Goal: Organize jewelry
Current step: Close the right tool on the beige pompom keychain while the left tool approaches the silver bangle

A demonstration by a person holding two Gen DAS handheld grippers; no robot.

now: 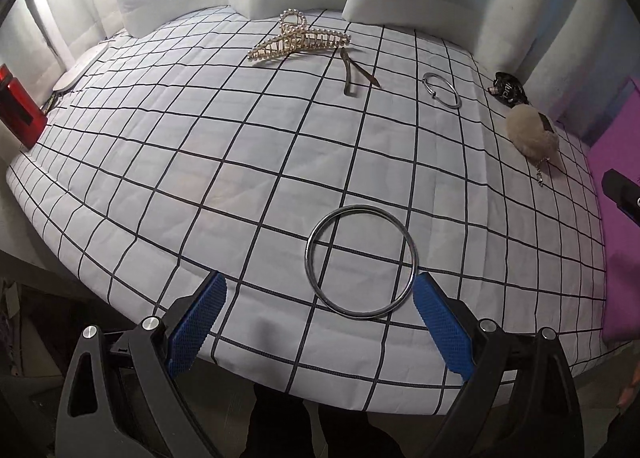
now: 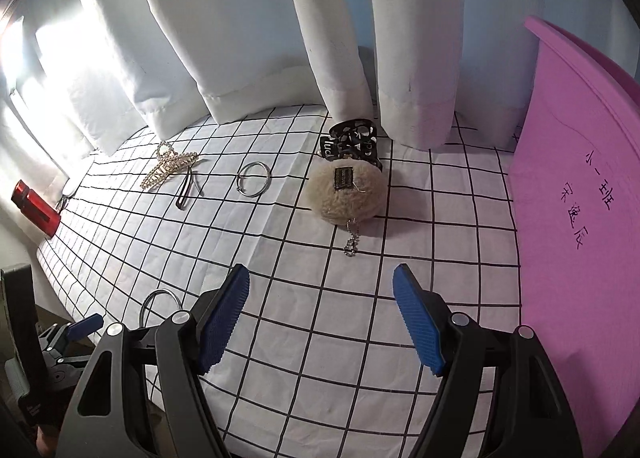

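Left wrist view has the big silver metal bangle [image 1: 362,261] lying flat on the white black-grid cloth [image 1: 200,162], just ahead of the left tongs [image 1: 320,298] and a bit toward the right pad [image 1: 440,330]. Those tongs are spread wide, nothing in them. A ring has no long axis, so I'd guess any rim pinch works, and the left hand is way nearer. Right tongs [image 2: 322,290] gape too, empty, aimed at the beige fluffy keychain [image 2: 346,194]. Only the right wrist view shows writing on the purple foam board [image 2: 580,218].
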